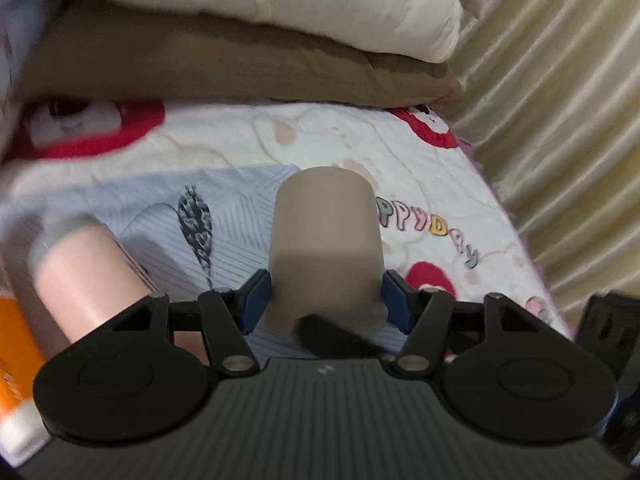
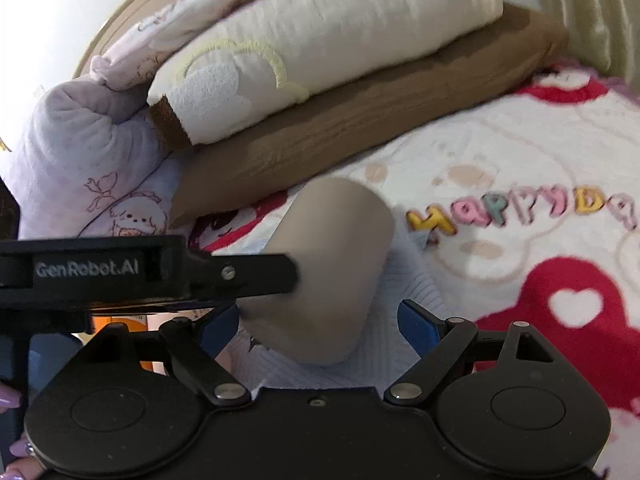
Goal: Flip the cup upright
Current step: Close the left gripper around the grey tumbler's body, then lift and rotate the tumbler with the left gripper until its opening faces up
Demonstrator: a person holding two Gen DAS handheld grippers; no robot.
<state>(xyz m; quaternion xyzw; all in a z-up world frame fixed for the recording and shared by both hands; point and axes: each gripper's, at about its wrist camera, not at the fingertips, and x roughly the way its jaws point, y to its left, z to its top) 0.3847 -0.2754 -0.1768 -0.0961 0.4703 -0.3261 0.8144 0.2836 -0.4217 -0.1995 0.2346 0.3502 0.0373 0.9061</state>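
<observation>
A taupe cup (image 1: 325,240) stands mouth-down on a pale striped cloth (image 1: 236,216) on the bed. My left gripper (image 1: 326,300) is shut on the cup, its blue pads (image 1: 256,300) pressing both sides near the rim. In the right wrist view the cup (image 2: 328,264) looks tilted, with the left gripper's black finger (image 2: 256,270) against its left side. My right gripper (image 2: 320,320) is open, its blue pads (image 2: 418,322) on either side of the cup's lower end and apart from it.
A pink cylinder (image 1: 84,280) lies left of the cup, next to an orange box (image 1: 16,360). Brown pillow (image 1: 224,64) and cream pillow (image 1: 304,4) lie behind. A fleece blanket (image 2: 540,168) with red patches covers the bed. A curtain (image 1: 560,112) hangs to the right.
</observation>
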